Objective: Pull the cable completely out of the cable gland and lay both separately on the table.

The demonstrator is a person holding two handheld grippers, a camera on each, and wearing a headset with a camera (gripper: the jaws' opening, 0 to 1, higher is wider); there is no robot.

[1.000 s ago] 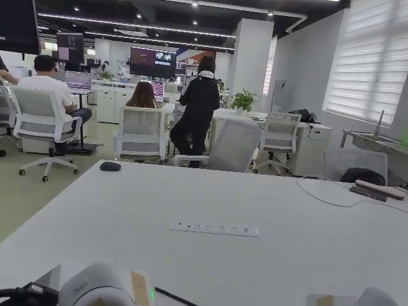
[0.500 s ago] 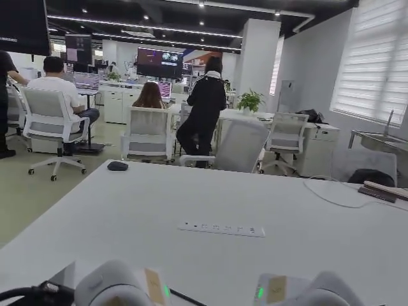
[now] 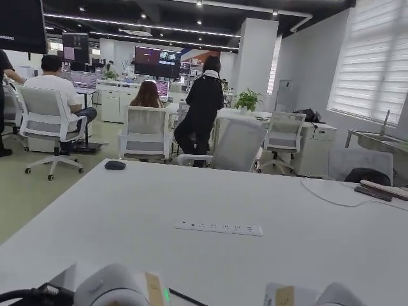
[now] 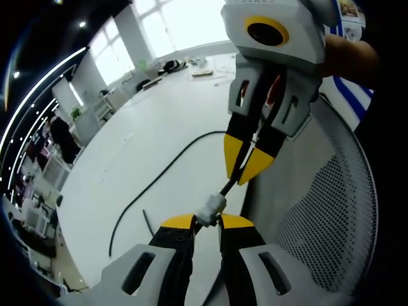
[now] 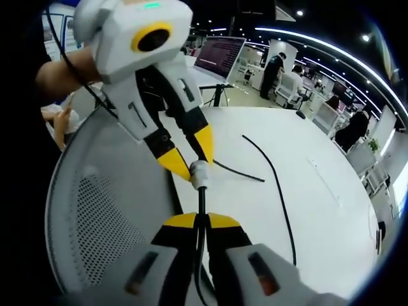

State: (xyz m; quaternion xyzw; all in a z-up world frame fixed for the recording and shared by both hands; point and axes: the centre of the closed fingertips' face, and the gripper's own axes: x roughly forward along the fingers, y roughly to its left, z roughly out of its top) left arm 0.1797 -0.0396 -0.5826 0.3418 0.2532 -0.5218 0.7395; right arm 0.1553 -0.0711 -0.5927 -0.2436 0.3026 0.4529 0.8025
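A pale cable gland (image 5: pixel 199 173) hangs in the air near the edge of the white table (image 5: pixel 306 191), pinched between the yellow tips of our left gripper (image 5: pixel 194 162). A black cable (image 5: pixel 201 203) leaves the gland and runs straight into our right gripper (image 5: pixel 201 221), whose jaws are closed on it just beside the gland. The grippers face each other tip to tip, so the cable's long axis lies along the line between them. The rest of the cable loops away across the table. We judge the pull should follow that line, with the hands drawing apart.
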